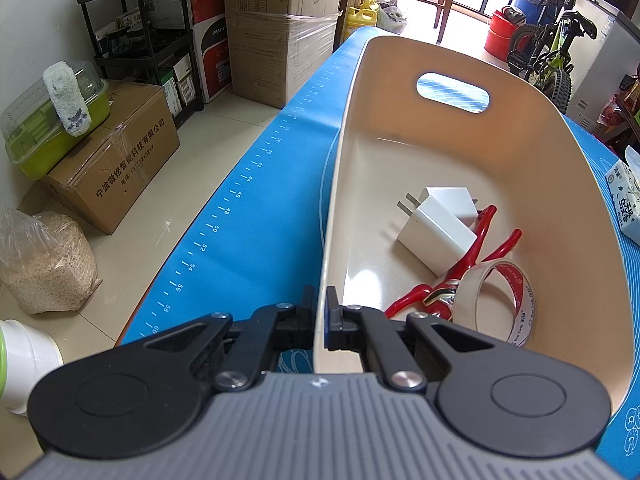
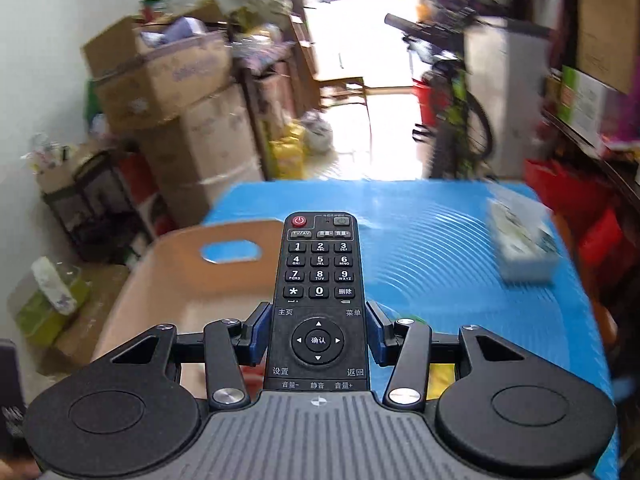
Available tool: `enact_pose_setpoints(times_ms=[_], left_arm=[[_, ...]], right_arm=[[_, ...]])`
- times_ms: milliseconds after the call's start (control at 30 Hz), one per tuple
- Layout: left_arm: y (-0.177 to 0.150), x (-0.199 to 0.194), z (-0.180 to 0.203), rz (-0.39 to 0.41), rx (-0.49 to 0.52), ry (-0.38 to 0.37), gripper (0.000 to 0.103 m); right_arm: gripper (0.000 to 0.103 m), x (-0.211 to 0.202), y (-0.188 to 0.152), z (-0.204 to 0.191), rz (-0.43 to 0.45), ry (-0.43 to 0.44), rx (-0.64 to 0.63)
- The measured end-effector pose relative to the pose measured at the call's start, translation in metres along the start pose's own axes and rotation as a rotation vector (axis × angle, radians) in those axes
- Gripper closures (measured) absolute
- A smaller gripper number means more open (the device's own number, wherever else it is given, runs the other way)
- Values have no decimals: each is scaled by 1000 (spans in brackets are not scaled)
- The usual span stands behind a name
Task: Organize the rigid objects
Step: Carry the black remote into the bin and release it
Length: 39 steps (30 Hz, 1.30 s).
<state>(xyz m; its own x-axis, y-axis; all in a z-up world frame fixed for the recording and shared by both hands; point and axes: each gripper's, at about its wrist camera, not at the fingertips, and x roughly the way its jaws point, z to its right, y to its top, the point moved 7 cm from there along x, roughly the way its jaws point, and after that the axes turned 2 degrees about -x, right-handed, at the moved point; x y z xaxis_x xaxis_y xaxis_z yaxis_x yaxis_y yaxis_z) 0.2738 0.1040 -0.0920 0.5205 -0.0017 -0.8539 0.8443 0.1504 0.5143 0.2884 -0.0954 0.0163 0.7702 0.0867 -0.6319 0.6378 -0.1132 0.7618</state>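
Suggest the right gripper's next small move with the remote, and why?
Probably carry the remote left and down over the bin. The right gripper is shut on it above the blue mat, beside the bin's right wall, while the left gripper clamps the bin's rim, steadying it. Chargers, red clip and tape already lie inside.

Pale tiled floor [image 1: 224,140], stacked cardboard boxes [image 1: 280,32], bright doorway [image 2: 360,60], bicycle [image 1: 556,52]

The beige bin [image 1: 460,148] is open on top, its far half bare — two white chargers [image 1: 436,236], red pliers [image 1: 460,276] and a tape roll [image 1: 496,300] crowd the near right corner. A tissue pack [image 1: 628,200] stands on the blue mat [image 1: 256,200] just right of it.
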Motion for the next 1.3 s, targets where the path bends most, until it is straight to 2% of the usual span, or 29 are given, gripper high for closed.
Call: enact_pose_setpoints(times_ms=[167, 333, 567, 800, 933, 1000, 1100, 1300], left_arm=[[-1, 0, 0, -1, -1, -3, 98], [-2, 0, 0, -2, 0, -5, 98], [-2, 0, 0, -5, -3, -8, 99], [-2, 0, 0, -5, -2, -9, 99], [-2, 0, 1, -4, -1, -7, 99], [-2, 0, 1, -4, 1, -4, 99], [-2, 0, 0, -4, 2, -2, 99], [-2, 0, 0, -4, 2, -2, 98]], right_arm=[[49, 33, 1, -44, -49, 64, -43], [49, 63, -7, -76, -113, 82, -89], [49, 98, -35, -100, -215, 51, -210], [49, 121, -66, -110, -358, 45, -291], [48, 120, -64, -108, -360, 36, -308], [42, 114, -59, -106, -337, 45, -318], [38, 96, -49, -102, -297, 86, -311], [32, 55, -12, -77, -172, 96, -251]])
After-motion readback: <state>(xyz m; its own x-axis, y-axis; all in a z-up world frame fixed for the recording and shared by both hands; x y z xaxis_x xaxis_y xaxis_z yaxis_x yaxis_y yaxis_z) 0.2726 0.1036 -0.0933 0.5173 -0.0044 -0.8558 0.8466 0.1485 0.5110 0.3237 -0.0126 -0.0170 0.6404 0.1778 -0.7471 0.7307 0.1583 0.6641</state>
